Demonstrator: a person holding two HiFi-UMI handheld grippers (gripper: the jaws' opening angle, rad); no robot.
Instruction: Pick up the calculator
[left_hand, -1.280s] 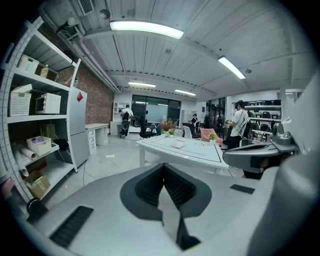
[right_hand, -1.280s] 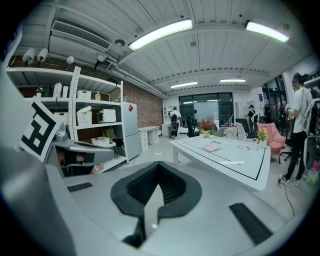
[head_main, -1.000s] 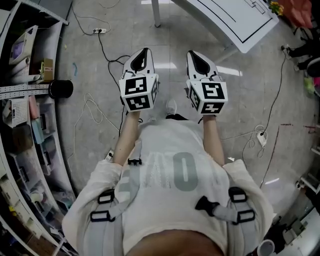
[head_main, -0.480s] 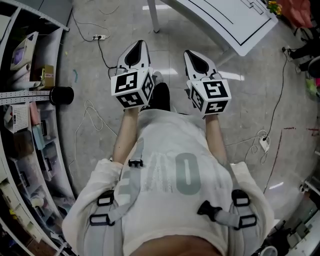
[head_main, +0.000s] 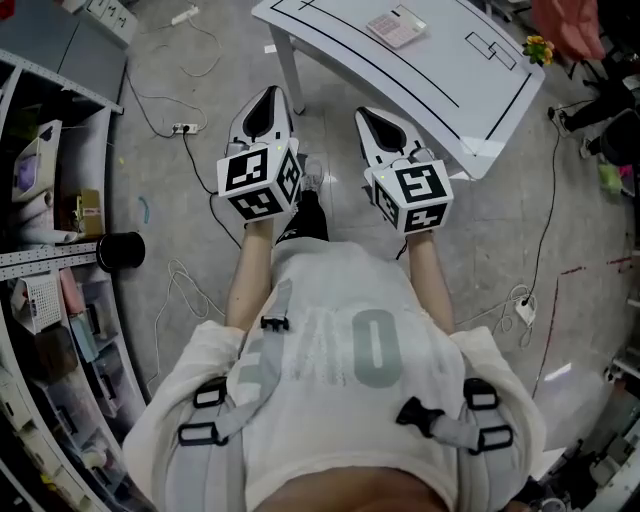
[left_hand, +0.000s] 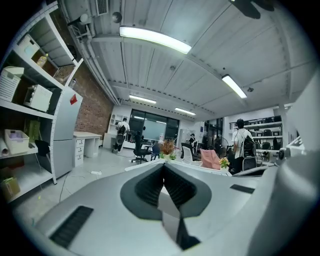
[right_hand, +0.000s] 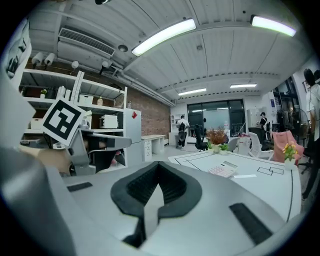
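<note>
The pink-and-white calculator (head_main: 397, 27) lies flat on the white table (head_main: 470, 70) at the top of the head view. It also shows in the right gripper view as the calculator (right_hand: 223, 170), ahead and to the right on the table (right_hand: 265, 187). My left gripper (head_main: 270, 93) is held out over the floor short of the table's near edge, jaws shut and empty. My right gripper (head_main: 366, 114) is beside it, close to the table's edge, also shut with nothing in it. The left gripper (left_hand: 163, 165) and right gripper (right_hand: 159, 164) both point roughly level.
Shelving (head_main: 40, 240) full of boxes runs down the left, with a black cylinder (head_main: 121, 251) sticking out. Cables (head_main: 190, 70) and a power strip (head_main: 524, 310) lie on the floor. A table leg (head_main: 287, 70) stands just ahead of the left gripper. A small flower pot (head_main: 538, 47) sits on the table.
Both grippers have moved forward toward the white table, still shut. The table has slid further into the head view and the calculator on it now shows.
</note>
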